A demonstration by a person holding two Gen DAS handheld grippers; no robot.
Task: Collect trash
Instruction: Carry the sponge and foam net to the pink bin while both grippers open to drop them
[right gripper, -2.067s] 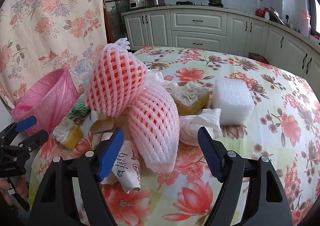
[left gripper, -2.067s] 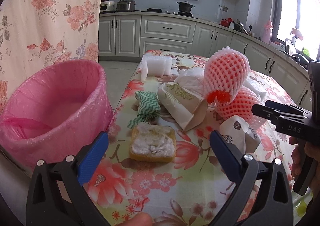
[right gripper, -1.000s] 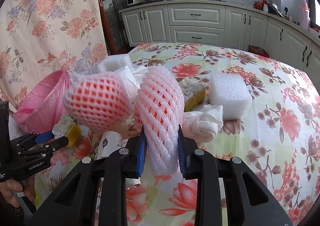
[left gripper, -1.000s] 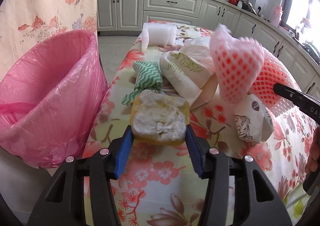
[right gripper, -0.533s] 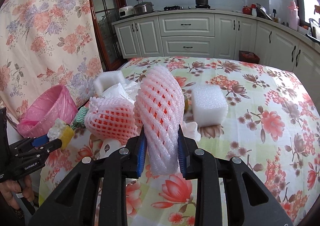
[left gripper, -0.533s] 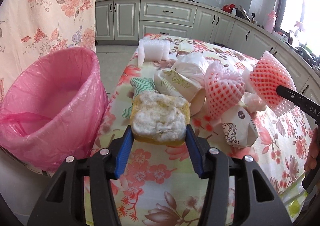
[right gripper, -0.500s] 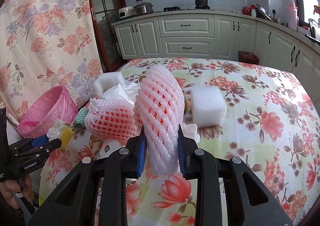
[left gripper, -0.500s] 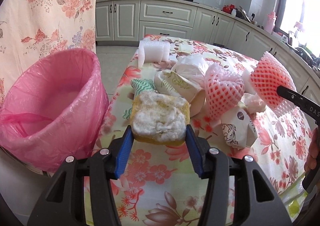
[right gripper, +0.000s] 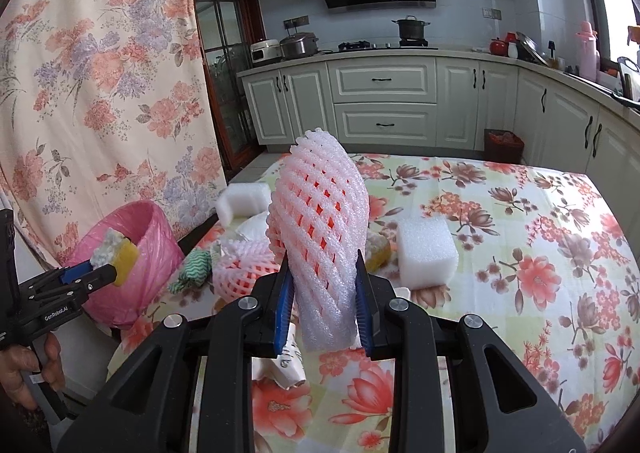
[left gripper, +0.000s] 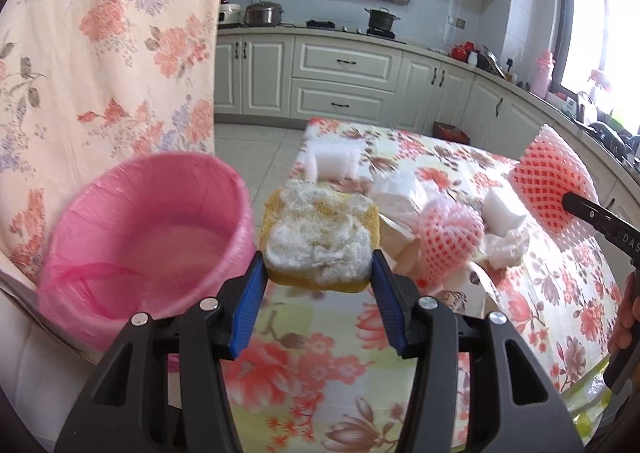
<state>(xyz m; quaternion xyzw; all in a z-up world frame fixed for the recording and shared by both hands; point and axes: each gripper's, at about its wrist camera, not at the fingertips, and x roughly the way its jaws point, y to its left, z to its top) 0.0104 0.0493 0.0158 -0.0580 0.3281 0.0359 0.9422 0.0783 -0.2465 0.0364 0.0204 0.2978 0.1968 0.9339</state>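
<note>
While both grippers are hanging above a floral-clothed surface (right gripper: 520, 237) in a kitchen, the left gripper (left gripper: 318, 273) is pinching a yellow sponge (left gripper: 320, 237) with a white, matted top between its blue pads, and the sponge is sitting clear of the cloth, just beside the rim of a bin (left gripper: 148, 237) lined with a pink bag. The right gripper (right gripper: 322, 301) is clamping a pink foam net (right gripper: 320, 229), which is standing upright between its pads and rising well above them. Other rubbish is lying on the surface: a second net (right gripper: 244, 273) near the bin-side edge, a green-and-white cloth (right gripper: 192, 269) beside it, white foam blocks (right gripper: 426, 253), crumpled paper (left gripper: 506, 249) and a printed paper bag (right gripper: 286, 365) under the right gripper. A hand (right gripper: 24, 369) is gripping the left gripper's handle at the lower left of the right wrist view. A floral curtain (right gripper: 100, 73) is hanging behind the bin.
</note>
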